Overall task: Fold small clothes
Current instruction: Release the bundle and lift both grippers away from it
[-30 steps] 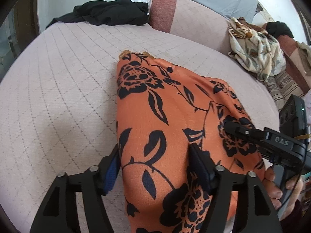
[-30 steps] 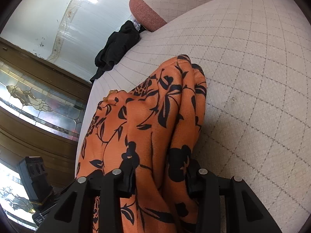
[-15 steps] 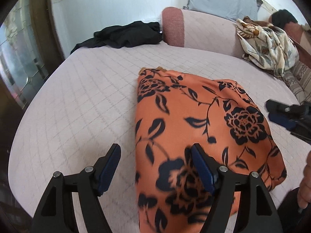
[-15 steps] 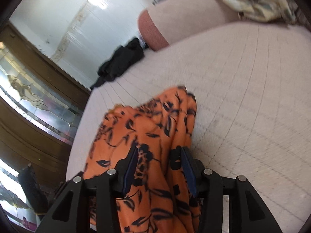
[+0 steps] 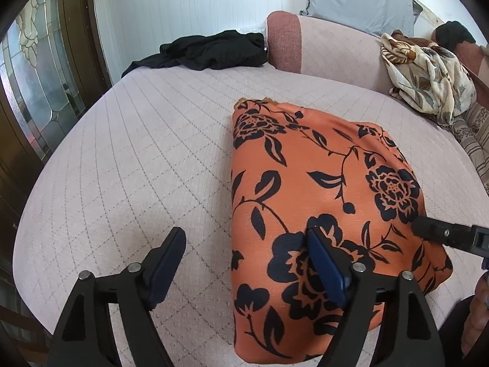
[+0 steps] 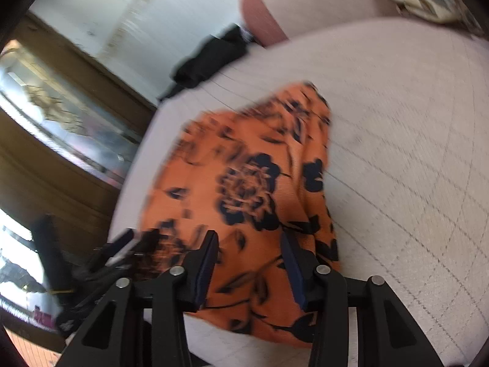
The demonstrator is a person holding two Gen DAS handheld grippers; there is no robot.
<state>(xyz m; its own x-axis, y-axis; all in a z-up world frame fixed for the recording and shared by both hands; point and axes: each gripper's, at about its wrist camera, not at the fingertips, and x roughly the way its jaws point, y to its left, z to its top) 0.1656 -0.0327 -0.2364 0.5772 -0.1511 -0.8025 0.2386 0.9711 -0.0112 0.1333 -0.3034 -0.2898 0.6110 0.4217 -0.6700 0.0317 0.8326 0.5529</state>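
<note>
Indoors, pale quilted bed (image 5: 128, 165), folded orange black-flowered garment (image 5: 305, 183), left claw (image 5: 244, 253) opening wide, right claw (image 6: 249, 263) apart, closing, wooden stained-glass door (image 5: 33, 70).

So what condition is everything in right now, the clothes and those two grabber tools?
Orange floral garment: folded into a compact bundle, lying flat on the quilted surface.
Left gripper: fingers wide apart, just been opening, nothing pinched; one finger over the garment's edge.
Right gripper: fingers apart above the garment, just been closing, not pinching it; view blurred.
Black garment: crumpled, unfolded.
Cream floral cloth: bunched in a heap.
</note>
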